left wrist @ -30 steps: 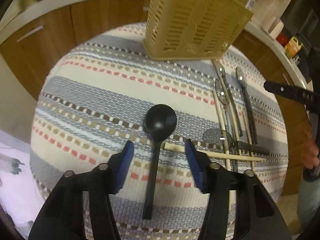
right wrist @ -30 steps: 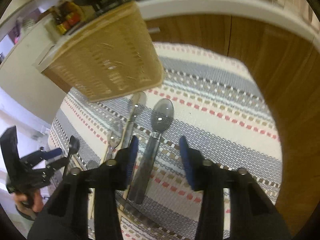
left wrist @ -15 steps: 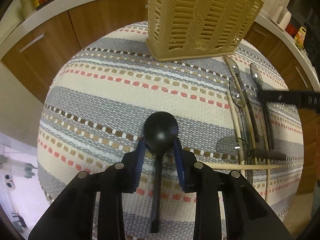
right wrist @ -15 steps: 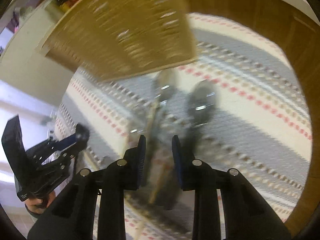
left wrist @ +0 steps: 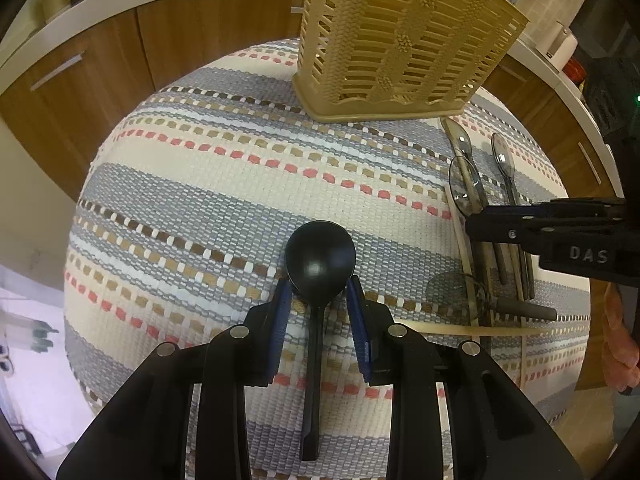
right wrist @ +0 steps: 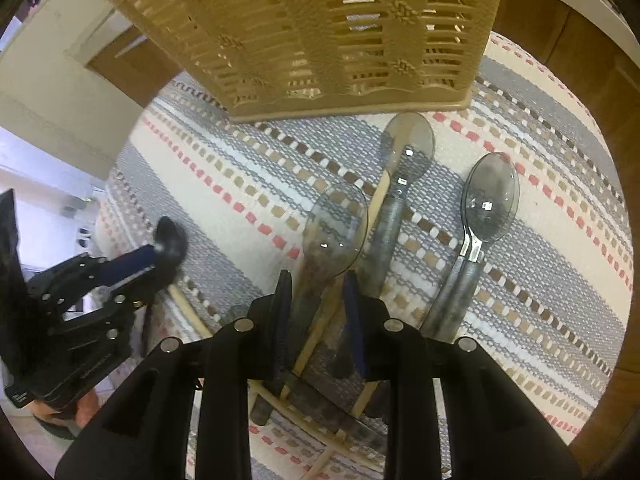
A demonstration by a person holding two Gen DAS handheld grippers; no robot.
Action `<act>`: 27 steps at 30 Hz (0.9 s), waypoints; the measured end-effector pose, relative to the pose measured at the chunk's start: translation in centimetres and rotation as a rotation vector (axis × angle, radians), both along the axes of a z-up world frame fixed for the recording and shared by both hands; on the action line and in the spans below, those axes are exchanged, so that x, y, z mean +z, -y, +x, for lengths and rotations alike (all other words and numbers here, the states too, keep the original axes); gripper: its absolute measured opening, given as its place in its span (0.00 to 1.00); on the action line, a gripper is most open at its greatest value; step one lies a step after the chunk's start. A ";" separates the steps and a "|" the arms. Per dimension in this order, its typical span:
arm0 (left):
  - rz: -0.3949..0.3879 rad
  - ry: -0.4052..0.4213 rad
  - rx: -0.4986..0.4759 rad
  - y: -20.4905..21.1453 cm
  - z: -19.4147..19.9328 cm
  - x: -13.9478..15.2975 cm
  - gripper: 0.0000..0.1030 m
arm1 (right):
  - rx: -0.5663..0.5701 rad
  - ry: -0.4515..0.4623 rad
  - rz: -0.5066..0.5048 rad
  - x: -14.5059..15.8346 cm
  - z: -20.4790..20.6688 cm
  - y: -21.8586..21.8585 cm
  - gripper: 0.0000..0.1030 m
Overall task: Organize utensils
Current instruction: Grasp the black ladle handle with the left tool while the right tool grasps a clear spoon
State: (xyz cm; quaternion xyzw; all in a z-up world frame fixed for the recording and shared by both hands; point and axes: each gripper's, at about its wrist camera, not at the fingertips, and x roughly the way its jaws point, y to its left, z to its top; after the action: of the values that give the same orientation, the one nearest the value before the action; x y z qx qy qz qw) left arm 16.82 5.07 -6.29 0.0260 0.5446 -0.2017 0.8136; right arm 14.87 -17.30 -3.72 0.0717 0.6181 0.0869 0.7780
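A black plastic spoon [left wrist: 318, 264] lies on the striped cloth. My left gripper [left wrist: 320, 292] straddles its neck, jaws part-closed on either side and not touching it. A beige slotted utensil holder [left wrist: 404, 40] stands at the far side. Several clear grey spoons and wooden chopsticks [right wrist: 376, 208] lie right of the black spoon. My right gripper [right wrist: 316, 284] is down over a clear spoon [right wrist: 334, 228], jaws narrowly apart around its handle and a chopstick. Its black body shows in the left wrist view [left wrist: 560, 232].
The round table is covered by a striped woven cloth [left wrist: 208, 184]. Wooden cabinets [left wrist: 80, 92] and a white counter curve behind it. Two more clear spoons [right wrist: 490, 196] lie right of my right gripper. One chopstick [left wrist: 460, 330] lies crosswise near the left gripper.
Both grippers have moved down and forward and their jaws have narrowed. The left now brackets the black spoon's neck; the right has shifted left onto the leftmost clear spoon.
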 end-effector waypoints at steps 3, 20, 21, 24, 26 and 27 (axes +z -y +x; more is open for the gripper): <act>-0.008 0.001 -0.002 0.1 0.1 0.0 0.27 | 0.005 0.030 -0.015 -0.1 0.1 -1.2 0.12; 0.015 -0.006 -0.016 0.5 -0.2 0.1 0.29 | 0.069 -0.013 -0.082 -1.7 3.3 -5.5 0.11; 0.020 -0.007 -0.022 0.6 -0.3 0.1 0.30 | 0.082 -0.008 -0.094 -1.7 3.5 -5.9 0.11; 0.043 -0.001 -0.030 0.9 -0.5 0.0 0.30 | 0.111 0.009 -0.120 -1.8 3.5 -6.4 0.10; 0.052 0.000 -0.030 1.1 -0.5 0.1 0.30 | 0.113 0.015 -0.130 -2.1 3.2 -6.1 0.09; 0.053 0.001 -0.030 1.1 -0.5 0.1 0.30 | 0.105 0.013 -0.124 -2.1 3.2 -5.7 0.09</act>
State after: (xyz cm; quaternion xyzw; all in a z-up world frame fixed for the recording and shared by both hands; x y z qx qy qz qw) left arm 16.27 3.95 -6.23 0.0557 0.5490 -0.1993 0.8098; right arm 18.06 -11.57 -5.82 -0.0097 0.6202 0.0894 0.7793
